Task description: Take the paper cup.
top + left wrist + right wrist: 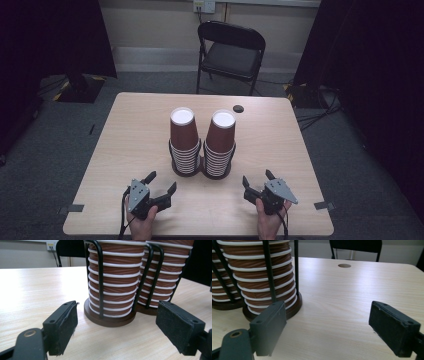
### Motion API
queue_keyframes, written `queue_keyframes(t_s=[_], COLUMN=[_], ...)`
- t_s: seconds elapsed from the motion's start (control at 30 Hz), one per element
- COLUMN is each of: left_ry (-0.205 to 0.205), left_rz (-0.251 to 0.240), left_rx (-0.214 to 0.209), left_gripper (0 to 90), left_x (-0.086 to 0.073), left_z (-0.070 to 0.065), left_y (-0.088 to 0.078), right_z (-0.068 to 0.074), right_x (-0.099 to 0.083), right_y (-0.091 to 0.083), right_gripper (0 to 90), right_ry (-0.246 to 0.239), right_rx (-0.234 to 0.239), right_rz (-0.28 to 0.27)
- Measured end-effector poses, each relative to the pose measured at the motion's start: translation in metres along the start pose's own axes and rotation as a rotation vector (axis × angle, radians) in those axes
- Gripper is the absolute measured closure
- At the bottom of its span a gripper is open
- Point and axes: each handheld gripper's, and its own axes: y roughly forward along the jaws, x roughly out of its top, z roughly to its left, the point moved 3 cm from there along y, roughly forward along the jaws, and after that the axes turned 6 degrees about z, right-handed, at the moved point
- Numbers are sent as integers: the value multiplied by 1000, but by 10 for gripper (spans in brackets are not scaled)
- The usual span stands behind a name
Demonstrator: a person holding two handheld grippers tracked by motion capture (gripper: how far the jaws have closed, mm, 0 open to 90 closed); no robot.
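Observation:
Two stacks of upside-down brown paper cups, a left stack (184,135) and a right stack (220,137), stand side by side mid-table, each in a black wire holder on a round dark base (110,318). My left gripper (161,181) rests near the front edge, just left of the stacks, jaws open with nothing between them. In the left gripper view the left gripper (117,304) looks at the left stack (113,282) close ahead. My right gripper (257,176) sits front right, open and empty. In the right gripper view the right gripper (328,304) has the right stack (262,277) to its left.
The light wooden table (135,130) has a round cable hole (238,108) behind the right stack. A black folding chair (231,52) stands beyond the far edge. Dark curtains hang at both sides, and cables lie on the grey floor at right.

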Motion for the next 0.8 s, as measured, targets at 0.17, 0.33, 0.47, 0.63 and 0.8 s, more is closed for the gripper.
queue_keyframes(t_s=[0.17, 0.33, 0.47, 0.63, 0.8], left_ry=[-10, -13, -11, 1, 15], left_rz=[8, 15, 6, 4, 19], left_rx=[-12, -17, -25, -40, -60], left_gripper=[179, 172, 169, 164, 169], left_x=[0, 2, 7, 13, 19], left_z=[1, 1, -1, -8, -14], left_y=[1, 2, 1, 0, -1], right_z=[0, 1, 1, 1, 2], right_x=[0, 0, -1, -1, -1], right_y=[-2, -2, -2, -3, -5], right_gripper=[136, 136, 137, 138, 138], right_ry=[-4, -6, -8, -9, -9], right_rx=[4, -2, -15, -23, -7], right_rz=[-17, -23, -29, -28, -34])
